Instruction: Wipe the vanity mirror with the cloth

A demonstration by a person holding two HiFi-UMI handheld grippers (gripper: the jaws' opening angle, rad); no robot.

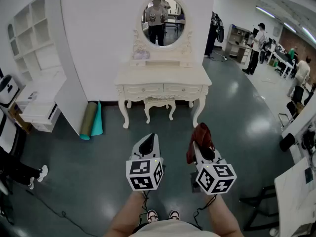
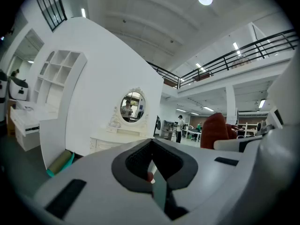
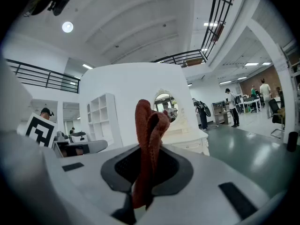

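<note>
My right gripper [image 3: 146, 172] has its jaws clenched on the rust-red cloth [image 3: 149, 139], which stands up in bunched folds and covers the left edge of the vanity mirror [image 3: 162, 102] in that view. My left gripper [image 2: 152, 165] has its jaws pressed together on nothing. The oval mirror sits well ahead of both, above the cream tabletop [image 1: 163, 75]. A small pale item [image 1: 141, 55] beside it is too small to identify. The drawers [image 1: 163, 89] below are closed.
</note>
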